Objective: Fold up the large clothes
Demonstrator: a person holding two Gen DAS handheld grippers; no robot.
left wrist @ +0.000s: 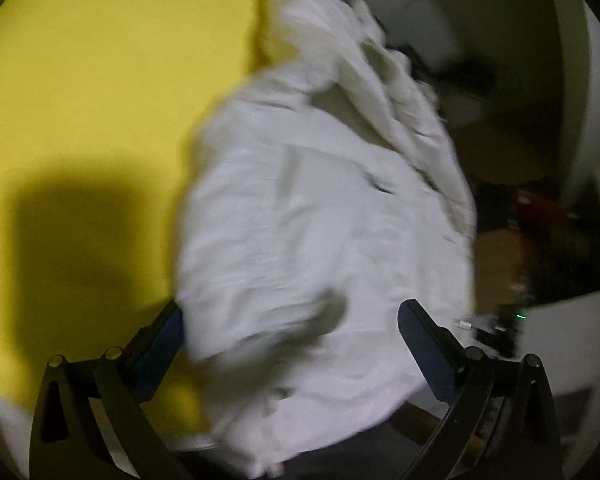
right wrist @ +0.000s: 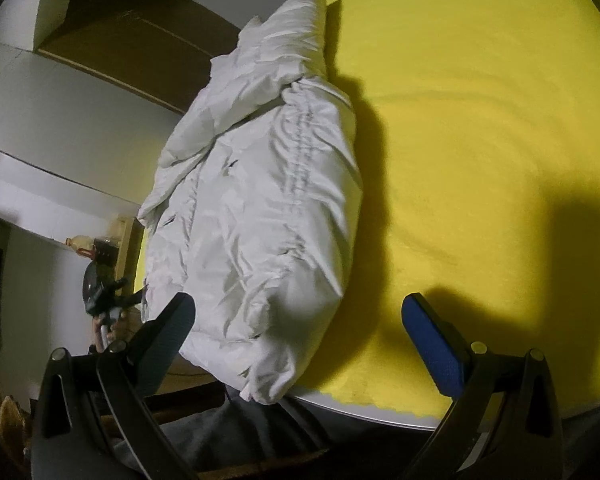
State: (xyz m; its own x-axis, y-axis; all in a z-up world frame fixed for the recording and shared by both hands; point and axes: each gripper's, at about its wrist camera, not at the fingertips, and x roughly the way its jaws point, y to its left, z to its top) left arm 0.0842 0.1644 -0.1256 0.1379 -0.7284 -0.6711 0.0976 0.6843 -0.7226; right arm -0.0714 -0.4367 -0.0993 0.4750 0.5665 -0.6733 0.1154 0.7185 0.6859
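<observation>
Fingers of your left hand-held gripper [left wrist: 292,320] stand spread wide and angled downward, with the white padded garment [left wrist: 320,208] lying between and beyond them; the picture is blurred, and neither pad presses the cloth. Your right hand-held gripper [right wrist: 300,316] also tilts downward with its jaws wide apart, holding nothing; its left finger [right wrist: 172,328] sits just beside the garment's near end, its blue-padded right finger [right wrist: 432,340] over bare cloth. The garment lies bunched lengthwise along the left edge of the desk, on the yellow cover [right wrist: 480,140], its near end overhanging the rim. White walls and a dark brown panel [right wrist: 132,32] stand behind.
</observation>
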